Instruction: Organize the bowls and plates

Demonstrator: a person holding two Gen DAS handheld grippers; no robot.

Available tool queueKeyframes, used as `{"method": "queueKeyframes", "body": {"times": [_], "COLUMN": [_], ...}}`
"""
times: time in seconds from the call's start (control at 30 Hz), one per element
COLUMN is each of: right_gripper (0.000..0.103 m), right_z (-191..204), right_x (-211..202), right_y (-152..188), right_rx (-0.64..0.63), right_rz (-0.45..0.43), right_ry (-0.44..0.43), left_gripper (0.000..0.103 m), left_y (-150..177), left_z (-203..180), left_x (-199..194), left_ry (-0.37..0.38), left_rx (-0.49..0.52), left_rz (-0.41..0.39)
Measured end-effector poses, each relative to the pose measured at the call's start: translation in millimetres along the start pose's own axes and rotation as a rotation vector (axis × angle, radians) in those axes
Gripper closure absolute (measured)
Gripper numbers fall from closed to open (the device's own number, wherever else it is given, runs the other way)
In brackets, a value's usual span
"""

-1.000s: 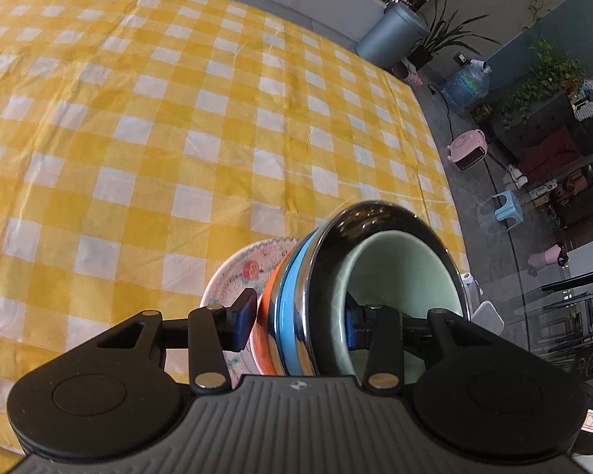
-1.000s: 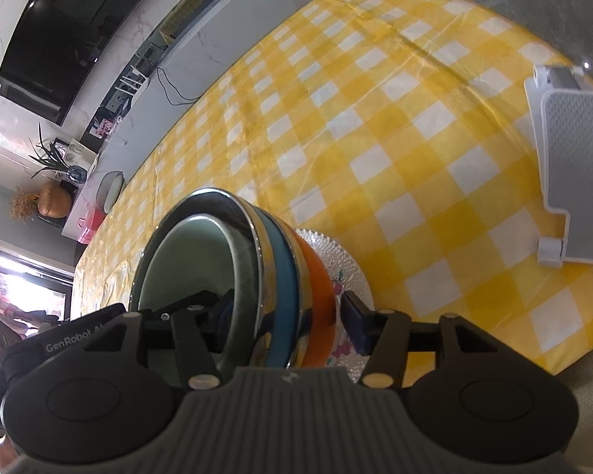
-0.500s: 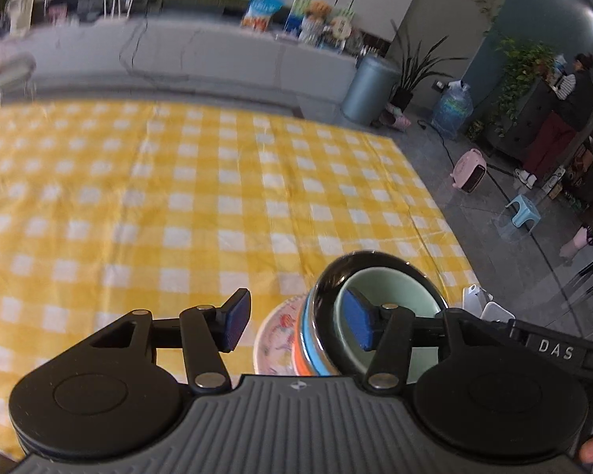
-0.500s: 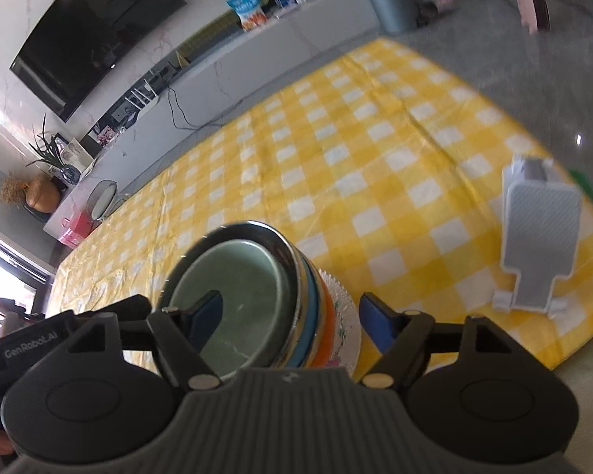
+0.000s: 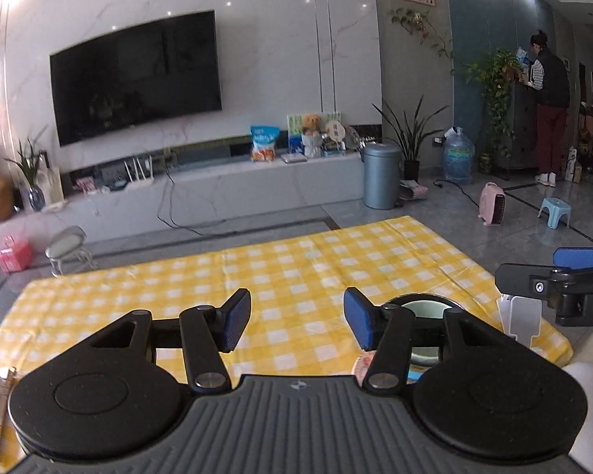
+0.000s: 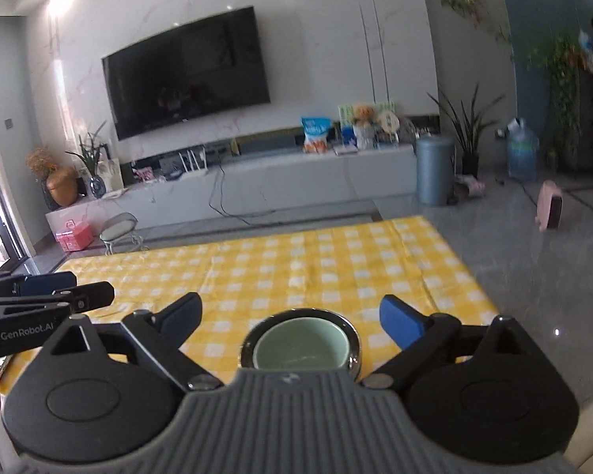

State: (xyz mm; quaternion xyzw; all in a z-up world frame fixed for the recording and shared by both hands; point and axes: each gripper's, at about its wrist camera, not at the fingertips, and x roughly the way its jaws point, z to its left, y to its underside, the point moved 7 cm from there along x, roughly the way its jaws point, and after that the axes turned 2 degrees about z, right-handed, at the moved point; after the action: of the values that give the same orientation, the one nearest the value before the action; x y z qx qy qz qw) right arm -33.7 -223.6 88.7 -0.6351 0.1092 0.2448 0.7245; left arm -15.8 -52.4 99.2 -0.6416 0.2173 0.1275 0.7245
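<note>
Both grippers spread wide and empty above one finished stack of bowls and plates.

Left gripper (image 5: 296, 322) and right gripper (image 6: 289, 316) each show blue pads well apart, touching nothing. Pale green bowl (image 6: 301, 343) sits nested in a steel bowl (image 6: 352, 345), near the front edge of the yellow checked cloth (image 5: 296, 268); a patterned plate (image 5: 363, 364) peeks out beneath. Nesting saves space and steadies the pile. Judged complete: nothing loose is visible on the cloth, apart from a white stand (image 5: 522, 316) at its right edge.

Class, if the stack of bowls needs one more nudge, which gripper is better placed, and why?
Right: the stack of bowls sits centred between its open jaws. The left gripper points beside it.
</note>
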Motion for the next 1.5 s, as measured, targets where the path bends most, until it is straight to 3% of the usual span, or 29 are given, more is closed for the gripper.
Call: {"method": "queueKeyframes", "body": {"times": [0.2,0.27,0.3,0.4,0.5,0.73,0.97,1.03,1.23,1.5], "right_gripper": [0.008,0.008,0.008,0.006,0.006,0.003,0.003,0.003,0.003,0.003], "right_z": [15,18,20,27,28,27,34,31,27,28], "right_x": [-31,-39,-42,-51,-56,-54,-32,-23,3,20], "right_y": [17,24,27,38,47,74,97,106,128,135], "right_rx": [0.013,0.026,0.024,-0.001,-0.001,0.080,-0.033,-0.049,-0.102,-0.091], "right_rz": [-0.042,-0.051,-0.055,-0.077,-0.095,-0.058,-0.013,0.012,0.087,0.110], "right_ry": [-0.003,-0.003,0.004,0.031,0.051,0.016,0.077,0.081,0.091,0.081], "left_gripper": [0.039,0.022,0.019,0.014,0.012,0.007,0.005,0.000,0.000,0.000], "left_y": [11,15,18,26,32,59,91,99,117,129], "left_z": [3,8,11,14,8,6,7,8,6,4], "left_x": [-30,-35,-36,-38,-44,-33,-10,-4,9,19], "left_ry": [-0.045,-0.056,-0.061,-0.094,-0.101,-0.101,-0.116,-0.129,-0.123,-0.110], "left_rx": [-0.006,-0.042,-0.063,-0.091,-0.025,-0.041,-0.057,-0.048,-0.039,-0.017], "left_rz": [-0.086,-0.101,-0.106,-0.102,-0.110,-0.052,0.071,0.098,0.150,0.200]}}
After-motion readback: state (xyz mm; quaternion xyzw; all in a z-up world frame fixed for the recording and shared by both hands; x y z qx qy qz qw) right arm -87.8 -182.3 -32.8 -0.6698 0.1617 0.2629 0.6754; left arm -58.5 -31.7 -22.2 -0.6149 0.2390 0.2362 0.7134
